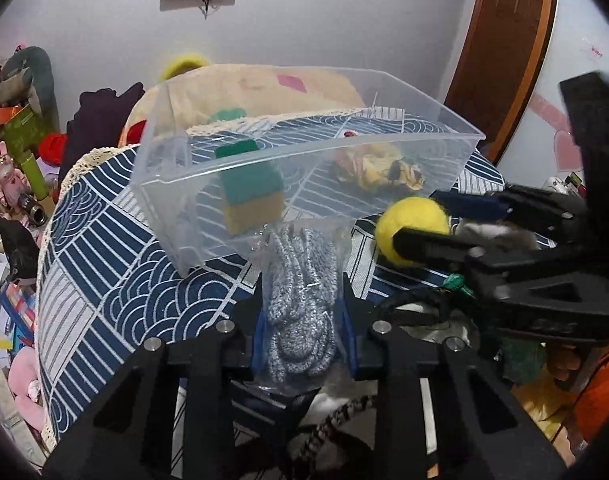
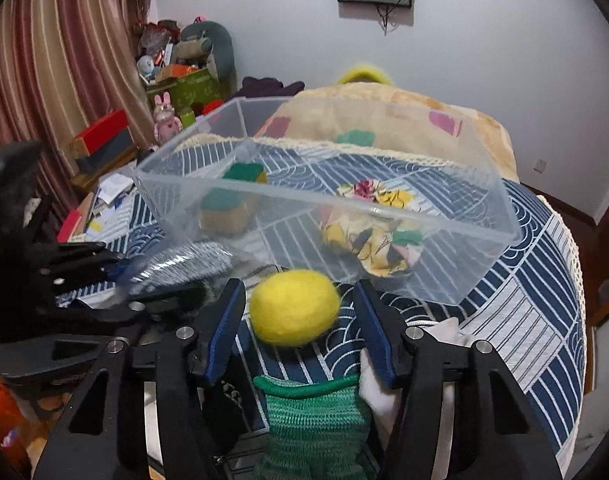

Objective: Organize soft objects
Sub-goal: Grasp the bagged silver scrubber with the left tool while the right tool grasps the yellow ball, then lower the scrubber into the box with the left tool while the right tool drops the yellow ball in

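Right wrist view puts the yellow felt ball (image 2: 294, 307) dead centre between the right gripper (image 2: 300, 320) fingers, lying on the blue patterned cloth (image 2: 536, 312) just in front of the clear plastic box (image 2: 324, 200). The jaws stand spread, a gap showing on each side of the ball — nothing is pinched yet. Left wrist view shows the left gripper (image 1: 304, 312) pressed in on a bag of grey-and-white cord (image 1: 302, 300), the bundle squeezed between the 2 blue pads and held up near the front wall of the box.

Inside the box sit 2 things already: a green-and-yellow sponge (image 1: 250, 196) toward one end and a crumpled floral cloth (image 2: 374, 232) toward the other. A green knitted piece (image 2: 316, 420) and something white lie on the cloth just below the right gripper, not yet sorted.

My reading: the job is midway — soft things are going into the box one by one, with 1 in hand on the left and 1 lined up on the right. The next move calls for closing gently on the ball, which will squash rather than resist, and for lifting the cord bag over the front rim without nudging the light box.
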`<act>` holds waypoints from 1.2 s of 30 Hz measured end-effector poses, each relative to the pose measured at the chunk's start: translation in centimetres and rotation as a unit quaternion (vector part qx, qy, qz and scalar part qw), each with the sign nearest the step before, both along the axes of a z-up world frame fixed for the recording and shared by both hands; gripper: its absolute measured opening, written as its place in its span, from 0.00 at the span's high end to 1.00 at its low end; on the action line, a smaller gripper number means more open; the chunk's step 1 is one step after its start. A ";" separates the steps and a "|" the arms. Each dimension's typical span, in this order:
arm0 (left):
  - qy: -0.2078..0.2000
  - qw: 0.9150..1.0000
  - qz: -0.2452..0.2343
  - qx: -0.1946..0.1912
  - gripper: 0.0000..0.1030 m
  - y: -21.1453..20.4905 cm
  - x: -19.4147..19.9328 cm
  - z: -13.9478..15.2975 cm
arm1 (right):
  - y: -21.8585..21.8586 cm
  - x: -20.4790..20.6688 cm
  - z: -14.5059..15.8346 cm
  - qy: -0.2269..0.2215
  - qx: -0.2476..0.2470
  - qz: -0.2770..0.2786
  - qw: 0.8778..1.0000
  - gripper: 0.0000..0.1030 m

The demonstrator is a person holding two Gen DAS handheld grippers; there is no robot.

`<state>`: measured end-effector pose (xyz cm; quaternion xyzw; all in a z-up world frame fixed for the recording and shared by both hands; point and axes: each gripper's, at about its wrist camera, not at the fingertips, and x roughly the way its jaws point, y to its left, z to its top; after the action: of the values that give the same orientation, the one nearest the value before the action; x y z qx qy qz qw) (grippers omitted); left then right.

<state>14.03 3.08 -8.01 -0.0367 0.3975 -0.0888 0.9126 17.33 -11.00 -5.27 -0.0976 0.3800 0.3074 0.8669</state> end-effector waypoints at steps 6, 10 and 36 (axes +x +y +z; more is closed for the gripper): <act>-0.018 1.000 0.001 -0.004 0.72 0.3 -0.8 1.3 | 0.5 -0.1 -1.0 0.010 -0.019 0.009 1.000 0.58; -0.031 1.000 -0.003 -0.003 0.72 0.2 -1.4 2.3 | 0.0 -0.5 -0.6 0.005 -0.010 0.007 1.000 0.59; -0.136 0.990 0.026 -0.008 0.72 0.0 0.2 9.8 | -3.7 -1.1 8.3 -0.126 0.057 -0.056 0.989 0.59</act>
<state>14.28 3.10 1.81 -0.0416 0.2682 -0.0723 0.9598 16.25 -14.71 2.98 -0.0648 0.2551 0.2644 0.9278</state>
